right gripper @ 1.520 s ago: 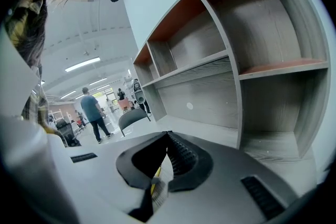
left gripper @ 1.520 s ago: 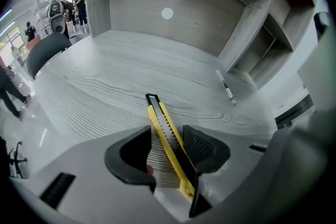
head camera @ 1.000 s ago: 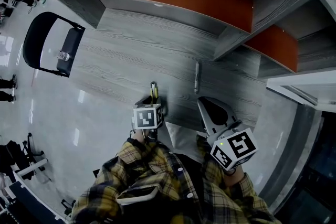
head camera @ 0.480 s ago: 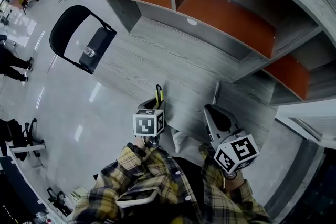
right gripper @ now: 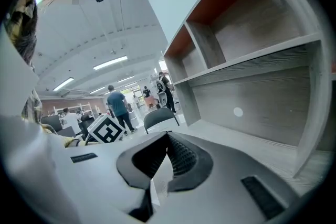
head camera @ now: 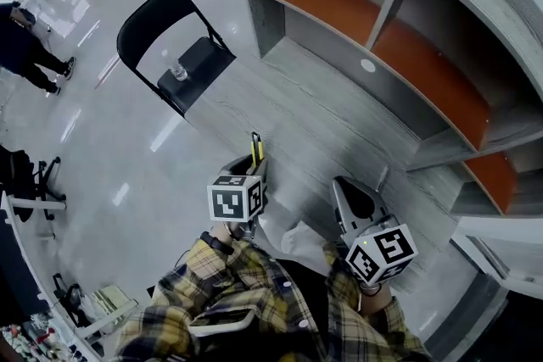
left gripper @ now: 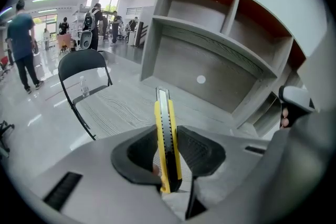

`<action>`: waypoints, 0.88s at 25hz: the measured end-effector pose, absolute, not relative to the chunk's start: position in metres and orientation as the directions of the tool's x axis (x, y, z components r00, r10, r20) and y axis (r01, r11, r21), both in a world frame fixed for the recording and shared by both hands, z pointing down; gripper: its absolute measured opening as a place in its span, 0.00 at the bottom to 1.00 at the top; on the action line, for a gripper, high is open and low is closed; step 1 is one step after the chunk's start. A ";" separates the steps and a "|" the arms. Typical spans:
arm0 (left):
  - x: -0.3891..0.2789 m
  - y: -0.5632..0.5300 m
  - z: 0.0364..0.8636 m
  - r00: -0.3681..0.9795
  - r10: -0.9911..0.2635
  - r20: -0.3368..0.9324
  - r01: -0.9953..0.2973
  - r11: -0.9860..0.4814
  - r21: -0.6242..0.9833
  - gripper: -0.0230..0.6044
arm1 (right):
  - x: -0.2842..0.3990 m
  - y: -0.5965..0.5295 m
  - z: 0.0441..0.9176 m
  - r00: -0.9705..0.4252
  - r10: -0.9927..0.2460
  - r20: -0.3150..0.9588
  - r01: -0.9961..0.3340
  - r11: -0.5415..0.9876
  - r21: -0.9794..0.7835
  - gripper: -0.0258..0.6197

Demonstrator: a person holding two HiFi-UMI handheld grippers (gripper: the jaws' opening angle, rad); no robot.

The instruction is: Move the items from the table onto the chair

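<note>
A yellow utility knife (left gripper: 167,140) stands upright between the jaws of my left gripper (left gripper: 167,153), which is shut on it. In the head view the knife (head camera: 255,150) sticks out ahead of the left gripper (head camera: 253,171), above the near edge of the grey wooden table (head camera: 297,110). The black folding chair (head camera: 181,55) stands beyond the table's left end, with a small clear bottle (head camera: 179,71) on its seat. The left gripper view shows the chair (left gripper: 84,68) and bottle (left gripper: 82,86) ahead to the left. My right gripper (head camera: 350,197) is shut and holds nothing (right gripper: 167,157).
A grey shelf unit with orange back panels (head camera: 373,21) rises behind the table. A slim pale item (head camera: 382,176) lies on the table by the right gripper. People (head camera: 25,51) and office chairs are on the glossy floor at the far left.
My left gripper has lifted the knife off the table and carried it toward the chair. The right gripper has shifted along too. The chair now sits closer to the middle of the head view.
</note>
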State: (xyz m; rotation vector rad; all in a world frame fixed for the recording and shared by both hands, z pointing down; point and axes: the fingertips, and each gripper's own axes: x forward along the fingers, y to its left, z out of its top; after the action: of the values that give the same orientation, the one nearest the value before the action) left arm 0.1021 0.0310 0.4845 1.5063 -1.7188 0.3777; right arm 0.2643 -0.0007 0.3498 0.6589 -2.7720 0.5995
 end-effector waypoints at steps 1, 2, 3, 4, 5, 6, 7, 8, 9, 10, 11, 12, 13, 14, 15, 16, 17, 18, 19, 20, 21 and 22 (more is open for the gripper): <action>0.089 0.032 0.484 0.028 -0.695 0.718 -0.927 0.252 0.280 0.23 | 0.251 0.000 0.351 -0.874 -0.371 0.313 -0.467 0.820 -0.332 0.07; 0.076 0.033 0.483 0.026 -0.700 0.714 -0.924 0.255 0.284 0.23 | 0.237 0.001 0.352 -0.875 -0.366 0.317 -0.464 0.822 -0.330 0.07; 0.062 0.034 0.481 0.026 -0.703 0.711 -0.924 0.254 0.285 0.23 | 0.222 0.002 0.353 -0.875 -0.362 0.322 -0.462 0.823 -0.330 0.07; 0.047 0.035 0.478 0.028 -0.705 0.709 -0.925 0.250 0.285 0.23 | 0.207 0.002 0.353 -0.874 -0.359 0.326 -0.462 0.822 -0.332 0.07; 0.031 0.035 0.476 0.031 -0.706 0.708 -0.927 0.244 0.284 0.23 | 0.190 0.003 0.353 -0.873 -0.357 0.331 -0.463 0.820 -0.336 0.07; 0.014 0.034 0.475 0.035 -0.706 0.707 -0.930 0.237 0.282 0.23 | 0.172 0.002 0.355 -0.872 -0.357 0.336 -0.465 0.817 -0.339 0.07; -0.005 0.032 0.475 0.038 -0.705 0.708 -0.932 0.231 0.280 0.23 | 0.153 0.001 0.359 -0.869 -0.358 0.341 -0.469 0.814 -0.342 0.07; -0.026 0.029 0.478 0.038 -0.704 0.710 -0.935 0.226 0.274 0.22 | 0.132 -0.002 0.364 -0.867 -0.360 0.345 -0.473 0.811 -0.345 0.07; -0.049 0.024 0.481 0.037 -0.701 0.713 -0.939 0.221 0.265 0.23 | 0.109 -0.006 0.370 -0.866 -0.362 0.346 -0.477 0.807 -0.348 0.07; -0.073 0.019 0.486 0.034 -0.697 0.716 -0.942 0.216 0.255 0.23 | 0.087 -0.009 0.376 -0.865 -0.362 0.348 -0.478 0.805 -0.351 0.07; -0.095 0.014 0.490 0.032 -0.694 0.720 -0.945 0.214 0.248 0.23 | 0.065 -0.011 0.381 -0.865 -0.360 0.351 -0.478 0.804 -0.354 0.07; -0.116 0.010 0.494 0.033 -0.691 0.722 -0.946 0.213 0.246 0.23 | 0.045 -0.013 0.386 -0.864 -0.356 0.355 -0.477 0.804 -0.355 0.07; -0.135 0.006 0.497 0.034 -0.689 0.724 -0.946 0.212 0.246 0.23 | 0.025 -0.015 0.391 -0.864 -0.351 0.360 -0.476 0.804 -0.356 0.07; -0.154 0.002 0.501 0.036 -0.686 0.727 -0.946 0.211 0.246 0.23 | 0.005 -0.017 0.395 -0.864 -0.347 0.366 -0.475 0.804 -0.358 0.07; -0.173 -0.002 0.505 0.038 -0.682 0.730 -0.947 0.208 0.244 0.23 | -0.014 -0.020 0.401 -0.863 -0.343 0.371 -0.474 0.803 -0.361 0.07; -0.190 -0.007 0.510 0.041 -0.677 0.735 -0.948 0.206 0.242 0.23 | -0.033 -0.024 0.407 -0.862 -0.339 0.377 -0.475 0.801 -0.364 0.07; -0.207 -0.012 0.516 0.044 -0.671 0.740 -0.949 0.203 0.241 0.23 | -0.051 -0.027 0.414 -0.860 -0.334 0.385 -0.475 0.799 -0.368 0.07; -0.222 -0.016 0.523 0.049 -0.665 0.746 -0.950 0.200 0.241 0.23 | -0.069 -0.030 0.421 -0.859 -0.328 0.393 -0.475 0.797 -0.373 0.07; -0.237 -0.020 0.529 0.055 -0.658 0.751 -0.949 0.199 0.244 0.23 | -0.085 -0.033 0.426 -0.857 -0.322 0.402 -0.475 0.795 -0.376 0.07; -0.250 -0.024 0.535 0.063 -0.652 0.755 -0.948 0.197 0.249 0.23 | -0.099 -0.036 0.429 -0.855 -0.317 0.411 -0.477 0.794 -0.378 0.07; -0.263 -0.029 0.542 0.070 -0.646 0.760 -0.947 0.196 0.254 0.23 | -0.113 -0.038 0.432 -0.851 -0.316 0.418 -0.480 0.792 -0.378 0.07; -0.275 -0.035 0.551 0.077 -0.639 0.765 -0.946 0.196 0.259 0.23 | -0.126 -0.041 0.435 -0.849 -0.315 0.425 -0.483 0.789 -0.379 0.07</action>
State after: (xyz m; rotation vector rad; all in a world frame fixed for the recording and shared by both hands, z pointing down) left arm -0.2749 -0.0347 0.5513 1.5245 -1.6436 0.4661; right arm -0.1257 -0.0413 0.4353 0.6091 -2.6395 0.6908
